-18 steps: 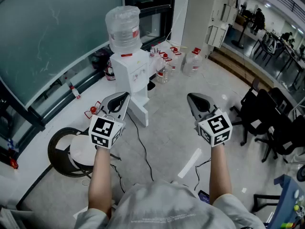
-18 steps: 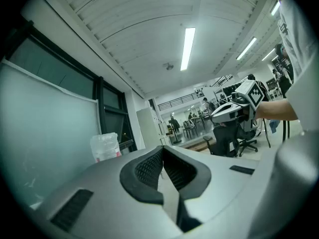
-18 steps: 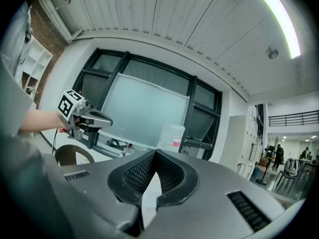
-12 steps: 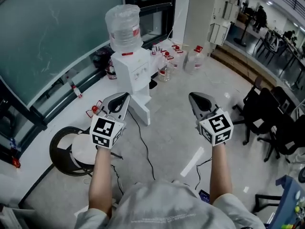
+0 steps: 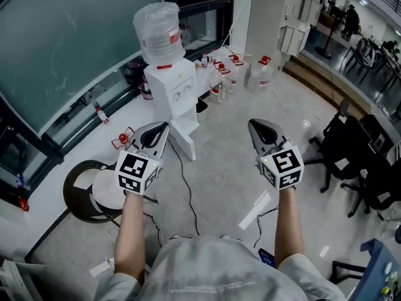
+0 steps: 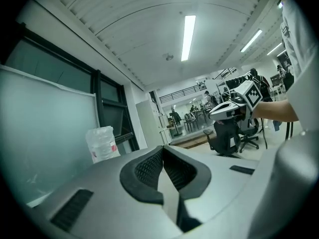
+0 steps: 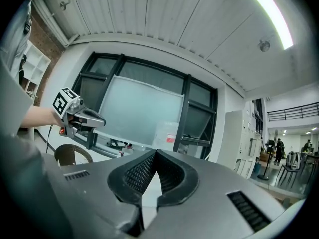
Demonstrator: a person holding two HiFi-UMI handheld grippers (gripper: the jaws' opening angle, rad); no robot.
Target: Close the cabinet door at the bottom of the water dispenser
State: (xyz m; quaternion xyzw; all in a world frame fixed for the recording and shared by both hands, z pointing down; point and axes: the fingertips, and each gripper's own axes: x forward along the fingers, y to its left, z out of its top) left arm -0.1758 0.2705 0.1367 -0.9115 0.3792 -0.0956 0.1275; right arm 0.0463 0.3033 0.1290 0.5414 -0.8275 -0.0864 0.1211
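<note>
The white water dispenser (image 5: 170, 93) stands by the glass wall with a clear bottle (image 5: 156, 33) on top. Its bottom cabinet door (image 5: 185, 146) stands swung out toward me. My left gripper (image 5: 165, 126) hovers just left of that door, a short way off, jaws shut and empty. My right gripper (image 5: 253, 125) hangs over the floor further right, also shut on nothing. In the left gripper view the bottle (image 6: 102, 143) shows beyond the closed left gripper (image 6: 162, 148). In the right gripper view the right gripper (image 7: 155, 152) is closed, with the bottle (image 7: 167, 133) behind it.
A round black stool (image 5: 94, 193) sits at lower left. Several water jugs (image 5: 232, 74) stand on the floor behind the dispenser. A black cable (image 5: 188, 196) runs across the floor. Black office chairs (image 5: 351, 149) crowd the right side.
The head view has shifted a little, so the dispenser sits slightly further left. Both grippers keep their places and stay shut.
</note>
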